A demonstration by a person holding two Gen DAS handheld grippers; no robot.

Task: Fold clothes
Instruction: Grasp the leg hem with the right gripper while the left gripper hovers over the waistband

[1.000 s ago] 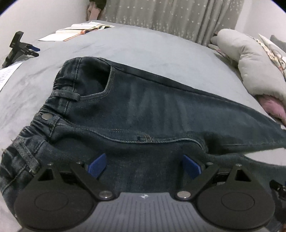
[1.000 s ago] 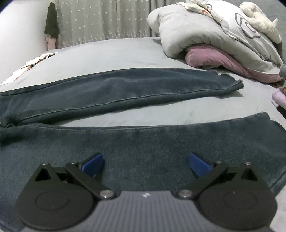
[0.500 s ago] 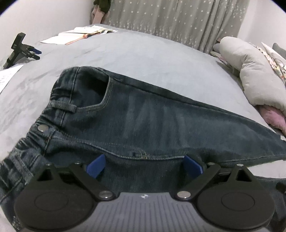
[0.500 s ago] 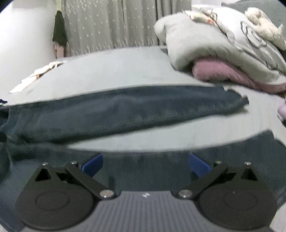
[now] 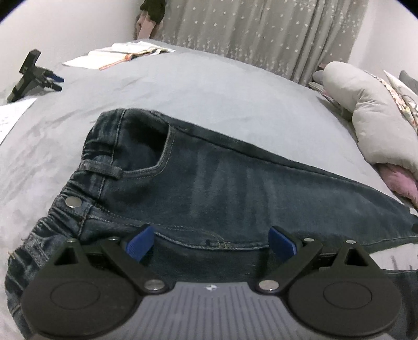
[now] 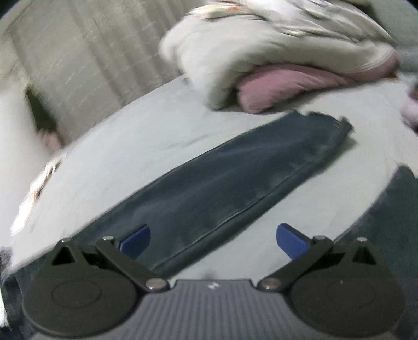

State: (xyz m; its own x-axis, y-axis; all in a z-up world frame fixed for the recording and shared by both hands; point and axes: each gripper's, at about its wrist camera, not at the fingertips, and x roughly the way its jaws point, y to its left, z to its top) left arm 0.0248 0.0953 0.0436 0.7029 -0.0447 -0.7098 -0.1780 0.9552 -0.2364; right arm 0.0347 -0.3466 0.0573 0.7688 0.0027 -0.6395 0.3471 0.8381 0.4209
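Jeans [image 5: 235, 188] lie on grey bedsheet [image 5: 209, 86] (starred curtain [image 5: 261, 34] behind).

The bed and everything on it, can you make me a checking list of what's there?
Surface: grey bed cover, a little wrinkled.
Job's things: dark blue jeans lying flat and unfolded, waistband to the left, legs spread apart; one leg end reaches toward the bedding.
Clutter: open book, white paper, a black tool with blue tips, grey duvet heaped on a pink pillow.
Grippers: left hand-held gripper open over the jeans' hip; right hand-held gripper open, holding nothing; its view is blurred.
Cables: nothing seen.
Surroundings: starry grey curtain, pale wall.
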